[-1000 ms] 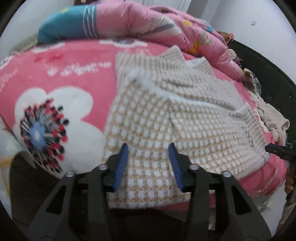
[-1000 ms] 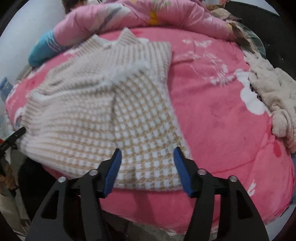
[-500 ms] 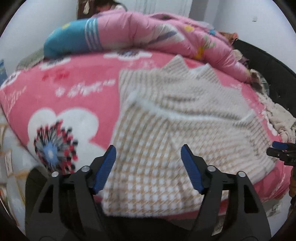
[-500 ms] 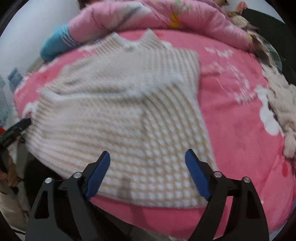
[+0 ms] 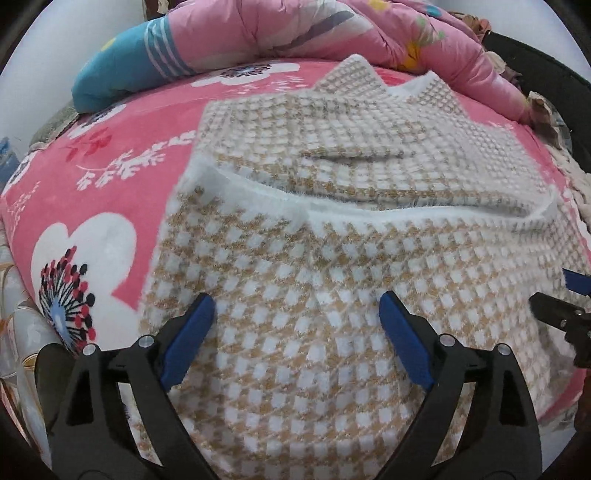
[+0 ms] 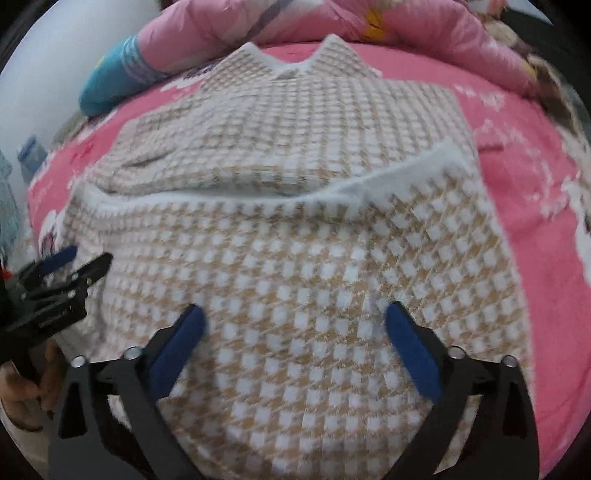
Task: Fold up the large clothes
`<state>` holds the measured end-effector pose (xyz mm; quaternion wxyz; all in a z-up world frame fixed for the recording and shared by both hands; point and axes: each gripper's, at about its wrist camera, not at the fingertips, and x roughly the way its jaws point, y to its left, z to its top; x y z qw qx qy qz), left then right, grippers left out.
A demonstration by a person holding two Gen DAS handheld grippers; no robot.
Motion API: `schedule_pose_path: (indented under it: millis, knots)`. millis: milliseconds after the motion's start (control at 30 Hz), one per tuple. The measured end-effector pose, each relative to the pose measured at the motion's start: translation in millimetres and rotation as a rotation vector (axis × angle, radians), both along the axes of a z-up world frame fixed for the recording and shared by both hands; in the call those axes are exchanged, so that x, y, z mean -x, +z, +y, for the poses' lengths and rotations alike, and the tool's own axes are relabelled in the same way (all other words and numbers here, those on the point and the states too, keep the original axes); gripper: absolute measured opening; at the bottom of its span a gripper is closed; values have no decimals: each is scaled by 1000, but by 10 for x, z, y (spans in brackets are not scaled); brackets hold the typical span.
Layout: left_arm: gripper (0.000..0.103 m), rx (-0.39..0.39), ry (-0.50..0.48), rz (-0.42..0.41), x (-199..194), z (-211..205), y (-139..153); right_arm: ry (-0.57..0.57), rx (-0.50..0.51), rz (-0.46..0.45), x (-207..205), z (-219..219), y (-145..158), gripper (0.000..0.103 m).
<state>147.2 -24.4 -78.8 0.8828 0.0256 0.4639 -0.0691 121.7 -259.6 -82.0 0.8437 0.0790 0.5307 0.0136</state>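
Note:
A beige-and-white checked knit sweater lies flat on a pink flowered blanket, its lower part folded up over the body with a white fuzzy edge across the middle. It also fills the right wrist view. My left gripper is wide open and empty, low over the sweater's near left edge. My right gripper is wide open and empty over the near right edge. Each gripper shows at the side of the other's view: the right gripper, the left gripper.
A rolled pink and blue quilt lies along the far side of the bed. A cream fleece garment lies at the right edge. The blanket's bare part runs to the right of the sweater.
Both grippers have opened wider and moved forward, closer over the sweater's near edge. The sweater itself has stayed in place.

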Motion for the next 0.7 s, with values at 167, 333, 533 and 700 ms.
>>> schedule_pose_path:
  millis: [167,333,533,700]
  knots:
    - [89,2,4,3,-24,-6,-7,2,0,13,-3,-2,14,96]
    - [90,3,1,1,-33,-4,-8,-1,-9,17,-26,-20,7,96]
    - [91,0,3,6,-22,-27,-8,2,-11,22,-45,-34,5,97]
    - [91,-3,4,8,-44,-21,-22,2,-13,23,-48,-35,1,97]
